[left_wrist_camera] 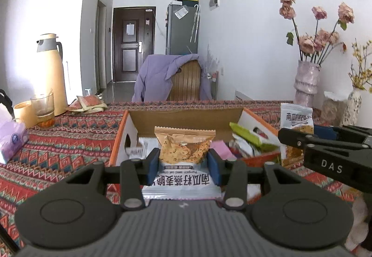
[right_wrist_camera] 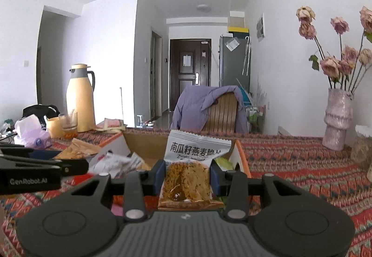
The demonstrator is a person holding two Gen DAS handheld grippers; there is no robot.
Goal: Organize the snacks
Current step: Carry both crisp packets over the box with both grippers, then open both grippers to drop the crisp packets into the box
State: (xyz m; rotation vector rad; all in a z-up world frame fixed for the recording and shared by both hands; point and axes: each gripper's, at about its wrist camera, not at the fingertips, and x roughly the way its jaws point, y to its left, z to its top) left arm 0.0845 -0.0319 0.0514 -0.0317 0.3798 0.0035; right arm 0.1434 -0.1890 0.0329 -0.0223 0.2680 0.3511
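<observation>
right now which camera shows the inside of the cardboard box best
The left wrist view. It looks into the box over the near wall, showing the green packet and pink packet inside. In the right wrist view the box is mostly hidden behind the snack packet held by the right gripper.

Two oat crisp packets (left_wrist_camera: 184,150) (right_wrist_camera: 188,178); one cardboard box (left_wrist_camera: 186,117); one thermos (left_wrist_camera: 50,71); two vases (left_wrist_camera: 305,81).
</observation>
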